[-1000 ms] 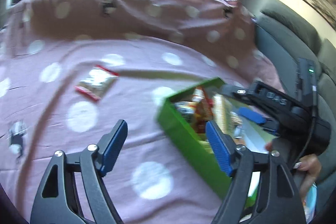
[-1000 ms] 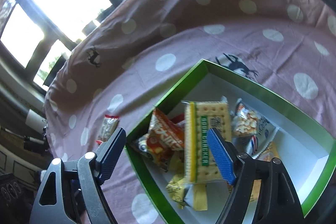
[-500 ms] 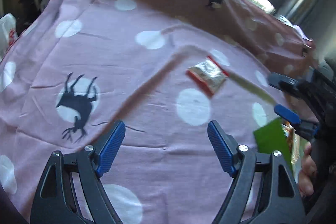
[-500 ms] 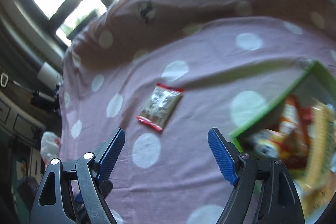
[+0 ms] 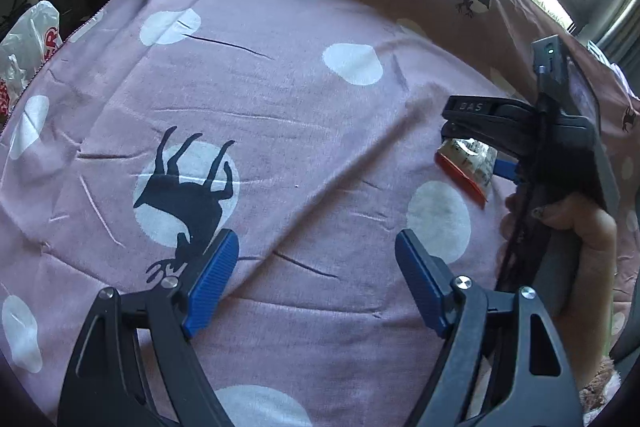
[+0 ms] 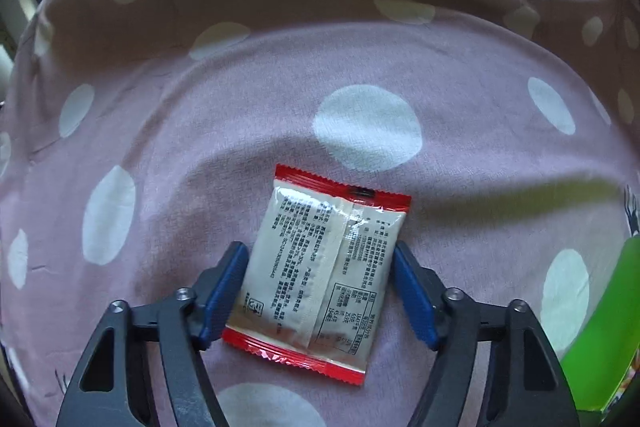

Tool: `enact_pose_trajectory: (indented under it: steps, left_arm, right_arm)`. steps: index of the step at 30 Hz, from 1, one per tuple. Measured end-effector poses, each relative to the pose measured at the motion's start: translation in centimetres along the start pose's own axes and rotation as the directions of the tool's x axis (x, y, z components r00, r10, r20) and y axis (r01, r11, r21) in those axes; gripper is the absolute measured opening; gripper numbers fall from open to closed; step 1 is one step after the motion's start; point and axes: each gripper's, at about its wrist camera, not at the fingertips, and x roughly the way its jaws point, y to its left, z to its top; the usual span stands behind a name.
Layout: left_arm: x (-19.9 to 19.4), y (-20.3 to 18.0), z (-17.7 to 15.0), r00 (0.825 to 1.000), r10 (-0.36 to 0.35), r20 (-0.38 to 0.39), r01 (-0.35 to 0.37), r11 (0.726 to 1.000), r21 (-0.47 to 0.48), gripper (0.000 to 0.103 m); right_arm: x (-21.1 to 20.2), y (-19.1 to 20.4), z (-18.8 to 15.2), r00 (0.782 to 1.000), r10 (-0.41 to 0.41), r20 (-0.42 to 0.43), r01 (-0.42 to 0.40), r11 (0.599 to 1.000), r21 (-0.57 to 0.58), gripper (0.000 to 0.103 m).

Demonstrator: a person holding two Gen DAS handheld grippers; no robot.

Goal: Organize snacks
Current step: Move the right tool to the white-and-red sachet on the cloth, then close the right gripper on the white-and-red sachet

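Observation:
A white snack packet [image 6: 320, 267] with red ends lies flat, printed back up, on the pink polka-dot cloth [image 6: 240, 107]. My right gripper [image 6: 319, 251] points down over it, jaws closing, a blue pad at each long edge; the packet is not buckled. In the left wrist view the same packet [image 5: 464, 163] peeks out under the right gripper [image 5: 476, 147], which a person's hand [image 5: 580, 239] holds. My left gripper [image 5: 317, 239] hangs open over bare cloth beside a deer print [image 5: 184, 195], nothing between its fingers.
The green edge of the snack box [image 6: 600, 327] shows at the lower right of the right wrist view. A white plastic bag [image 5: 28, 39] lies past the cloth's left edge. Windows stand behind the raised, cloth-covered back.
The right gripper left the green box, swung left and dropped over the packet, and its jaws have narrowed. The left gripper swung left and lower, away from the box.

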Motion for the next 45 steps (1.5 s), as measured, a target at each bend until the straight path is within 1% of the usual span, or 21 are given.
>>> enact_pose_trajectory:
  steps: [2,5,8,12,14,17,19,22,25,28,29,31,32,33,35,38,39,41,42,44,45]
  left_arm:
    - [0.1,0.1,-0.1,1.000,0.001,0.000,-0.001,1.000,0.013,0.080]
    - [-0.6,-0.1,-0.6,1.000,-0.008,0.006,0.008,1.000,0.019,0.080]
    - [-1.7,-0.2,-1.2,1.000,-0.006,0.017,0.005,0.999,0.039,0.080]
    - [-2.9,-0.3,-1.7,0.999,-0.002,0.033,0.000,0.998,0.066,0.080]
    - [-3.1,-0.2,-1.9,1.000,0.000,0.029,-0.002,0.998,0.070,0.079]
    - [-3.4,-0.5,-2.2,1.000,-0.008,0.023,0.006,0.995,0.099,0.079]
    - [-3.4,-0.7,-2.3,1.000,-0.008,0.025,0.005,0.995,0.103,0.079]
    - [-3.5,-0.8,-2.8,1.000,-0.026,0.010,0.025,0.995,0.098,0.076]
    - [-3.7,-1.6,-3.6,0.997,-0.075,-0.006,0.076,0.990,0.120,0.071]
    - [-3.6,-2.8,-4.8,0.994,-0.108,-0.036,0.112,0.979,0.168,0.064]
    - [-3.6,-3.1,-5.3,0.993,-0.110,-0.045,0.116,0.976,0.183,0.063]
    - [-3.5,-3.8,-6.1,0.991,-0.119,-0.069,0.131,0.969,0.209,0.056]
    - [-3.4,-4.1,-6.4,0.989,-0.122,-0.080,0.137,0.968,0.211,0.054]
    - [-3.3,-4.4,-6.8,0.986,-0.137,-0.093,0.155,0.964,0.217,0.049]
    - [-3.1,-5.0,-7.4,0.978,-0.171,-0.124,0.195,0.956,0.221,0.047]
    - [-2.5,-5.9,-8.1,0.957,-0.225,-0.182,0.262,0.940,0.216,0.044]
    - [-2.3,-6.3,-8.4,0.956,-0.221,-0.194,0.262,0.939,0.221,0.042]
    - [-1.6,-6.8,-8.9,0.955,-0.198,-0.221,0.249,0.941,0.230,0.042]
    - [-1.0,-7.0,-9.0,0.949,-0.194,-0.249,0.248,0.945,0.211,0.042]
    - [-1.1,-7.2,-9.1,0.950,-0.205,-0.238,0.255,0.944,0.207,0.042]
    - [-1.1,-7.5,-9.3,0.944,-0.217,-0.248,0.271,0.939,0.210,0.040]
  right_arm:
    - [-0.9,-0.7,-0.8,0.998,0.050,-0.027,-0.050,0.999,-0.017,0.069]
    - [-2.7,-2.3,-3.4,0.988,0.144,-0.061,-0.144,0.990,-0.002,0.069]
    - [-4.4,-3.1,-6.6,0.975,0.181,-0.126,-0.184,0.983,-0.017,0.069]
    - [-6.9,-5.3,-11.2,0.947,0.264,-0.180,-0.269,0.963,-0.003,0.069]
    - [-7.8,-6.4,-13.3,0.939,0.283,-0.197,-0.288,0.958,0.002,0.069]
    - [-9.1,-7.0,-15.5,0.938,0.279,-0.205,-0.292,0.956,-0.038,0.070]
    - [-9.4,-6.5,-15.6,0.944,0.262,-0.202,-0.278,0.959,-0.054,0.070]
    - [-10.1,-7.8,-15.1,0.955,0.253,-0.156,-0.255,0.967,0.009,0.071]
    - [-10.8,-8.5,-14.5,0.944,0.311,-0.106,-0.307,0.950,0.058,0.071]
    - [-11.7,-9.3,-14.7,0.938,0.339,-0.070,-0.336,0.940,0.059,0.070]
    - [-11.8,-9.4,-14.8,0.934,0.353,-0.065,-0.348,0.935,0.069,0.064]
    - [-11.8,-9.9,-15.0,0.923,0.378,-0.071,-0.372,0.924,0.087,0.053]
    - [-11.7,-10.0,-15.0,0.918,0.390,-0.076,-0.382,0.919,0.097,0.051]
    - [-11.6,-10.1,-15.1,0.913,0.400,-0.076,-0.392,0.914,0.107,0.051]
    - [-10.9,-10.1,-15.3,0.911,0.403,-0.085,-0.391,0.912,0.127,0.051]
    - [-9.5,-10.0,-15.8,0.905,0.400,-0.142,-0.380,0.913,0.150,0.051]
    - [-9.2,-10.1,-15.9,0.903,0.402,-0.150,-0.380,0.912,0.157,0.051]
    - [-9.0,-10.2,-15.9,0.900,0.411,-0.147,-0.389,0.908,0.157,0.051]
    - [-8.8,-10.3,-15.9,0.890,0.432,-0.149,-0.409,0.898,0.160,0.051]
    - [-8.3,-10.4,-16.0,0.870,0.465,-0.162,-0.439,0.882,0.173,0.049]
    - [-8.3,-10.6,-16.0,0.872,0.464,-0.157,-0.438,0.882,0.177,0.047]
